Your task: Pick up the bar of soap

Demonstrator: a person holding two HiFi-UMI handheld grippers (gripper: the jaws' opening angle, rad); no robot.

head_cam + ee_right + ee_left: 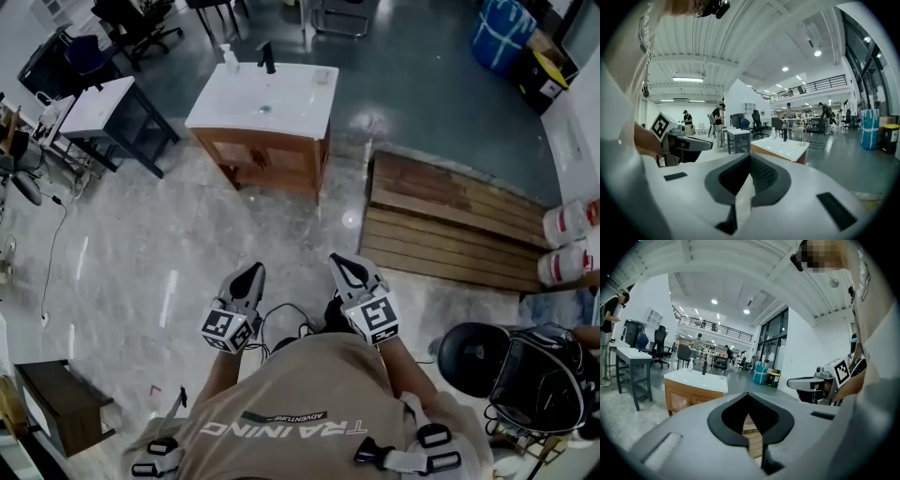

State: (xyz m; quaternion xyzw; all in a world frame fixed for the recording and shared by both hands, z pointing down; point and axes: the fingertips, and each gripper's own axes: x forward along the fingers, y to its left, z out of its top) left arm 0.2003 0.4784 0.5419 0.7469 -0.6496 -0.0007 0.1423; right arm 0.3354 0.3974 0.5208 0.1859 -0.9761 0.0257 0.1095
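Observation:
A small pale bar of soap (322, 75) lies at the far right corner of a white sink top (281, 103) on a wooden cabinet, several steps ahead of me. A pump bottle (228, 58) and a black tap (267, 58) stand at the back edge. My left gripper (251, 274) and right gripper (345, 265) are held close to my body, side by side, pointing toward the cabinet. Both are shut with nothing between the jaws. The left gripper view (749, 394) and the right gripper view (750, 157) show the cabinet (696, 380) (780, 147) far off.
A wooden slatted platform (450, 220) lies on the floor to the right of the cabinet. A white table with a dark frame (103, 103) stands to the left. Office chairs (141, 23) are at the back, white jugs (567, 220) and a black helmet (473, 356) at the right.

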